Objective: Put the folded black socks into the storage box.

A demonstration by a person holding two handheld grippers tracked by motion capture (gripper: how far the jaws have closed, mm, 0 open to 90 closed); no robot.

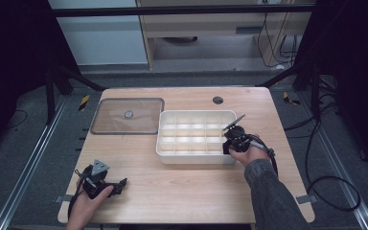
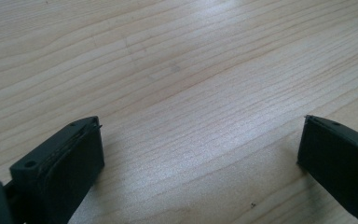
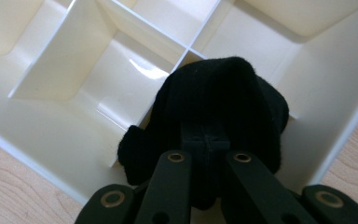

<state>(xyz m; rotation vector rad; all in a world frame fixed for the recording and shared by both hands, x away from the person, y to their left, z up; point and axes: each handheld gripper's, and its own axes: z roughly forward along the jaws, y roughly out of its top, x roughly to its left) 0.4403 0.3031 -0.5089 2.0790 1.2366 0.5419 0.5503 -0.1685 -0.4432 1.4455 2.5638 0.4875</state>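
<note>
Holding a black cloth over the divided tray

Gripping a bundled black cloth, the right tongs are clenched on it at the near right corner of the white divided tray, the cloth sitting over the compartments there. The left tongs rest at the near left of the desk, released, their jaws spread wide over bare wood. A clear lid lies flat at the far left, just beside the tray.
</note>
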